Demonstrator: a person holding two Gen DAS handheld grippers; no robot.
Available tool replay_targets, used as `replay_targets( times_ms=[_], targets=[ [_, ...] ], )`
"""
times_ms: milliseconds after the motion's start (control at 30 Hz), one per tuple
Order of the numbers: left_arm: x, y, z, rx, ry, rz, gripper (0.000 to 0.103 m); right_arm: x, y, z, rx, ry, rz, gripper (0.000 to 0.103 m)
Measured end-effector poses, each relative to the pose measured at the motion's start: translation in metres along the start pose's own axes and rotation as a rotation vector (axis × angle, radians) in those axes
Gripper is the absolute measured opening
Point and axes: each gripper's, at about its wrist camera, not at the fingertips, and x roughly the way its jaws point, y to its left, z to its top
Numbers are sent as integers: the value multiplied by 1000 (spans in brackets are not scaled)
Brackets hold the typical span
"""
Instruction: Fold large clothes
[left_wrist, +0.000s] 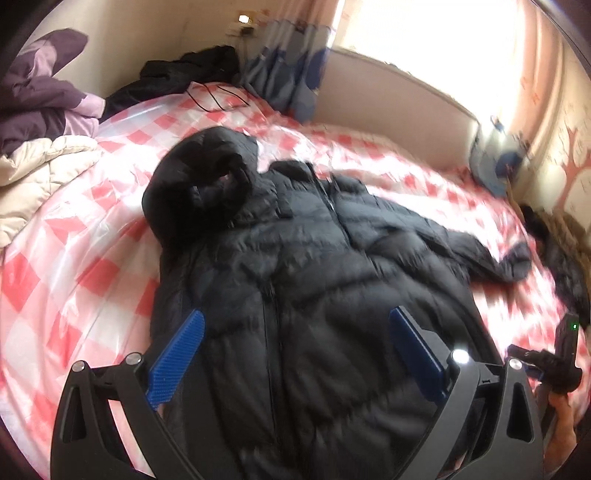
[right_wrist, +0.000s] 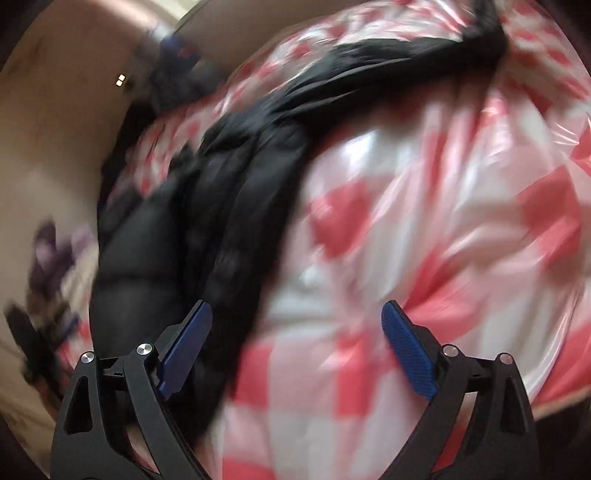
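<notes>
A large black hooded puffer jacket (left_wrist: 314, 266) lies front up on the bed, zipped, hood at the far left, one sleeve stretched out to the right. My left gripper (left_wrist: 295, 325) is open above the jacket's lower body and holds nothing. My right gripper (right_wrist: 297, 317) is open and empty above the bed cover, just right of the jacket's side edge (right_wrist: 207, 206). The right wrist view is blurred. The right gripper also shows at the right edge of the left wrist view (left_wrist: 554, 365), held in a hand.
The bed has a red and white checked cover (left_wrist: 74, 266) under shiny plastic. A cream quilt (left_wrist: 33, 177) and purple bedding (left_wrist: 40, 92) lie at the left. Dark clothes (left_wrist: 184, 70) lie at the back and another dark garment (left_wrist: 561, 258) at the right. A window is behind.
</notes>
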Motion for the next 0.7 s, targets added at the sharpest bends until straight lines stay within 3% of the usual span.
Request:
replay_targets(
  times_ms=[67, 100, 133, 167, 200, 300, 367, 467, 567, 667, 700],
  targets=[
    [-22, 4, -21, 24, 11, -3, 96, -24, 36, -11, -179, -112, -166, 90],
    [-29, 8, -31, 37, 29, -9, 96, -38, 48, -17, -215, -184, -192, 90],
    [-35, 13, -43, 49, 57, -16, 96, -45, 50, -17, -170, -195, -86, 90],
    [-41, 20, -55, 56, 81, -23, 96, -38, 51, -13, -109, -134, -24, 90],
    [-44, 24, -62, 58, 98, -21, 96, -25, 51, -9, -69, -69, -10, 90],
    [-52, 46, -83, 10, 170, 2, 96, 10, 42, -5, 32, 9, -13, 90],
    [-57, 72, -97, -128, 223, -37, 96, 29, 35, -5, 137, 54, 12, 90],
    [-52, 102, -117, -309, 295, -118, 96, 42, 45, -16, 162, 81, 84, 90],
    [-34, 106, -126, -330, 311, -118, 96, 40, 58, -32, 174, 93, 132, 90],
    [-14, 92, -124, -334, 340, -189, 95, 35, 63, -44, 220, 94, 153, 90],
    [-12, 84, -120, -313, 340, -213, 89, 33, 64, -47, 229, 90, 161, 90]
  ],
)
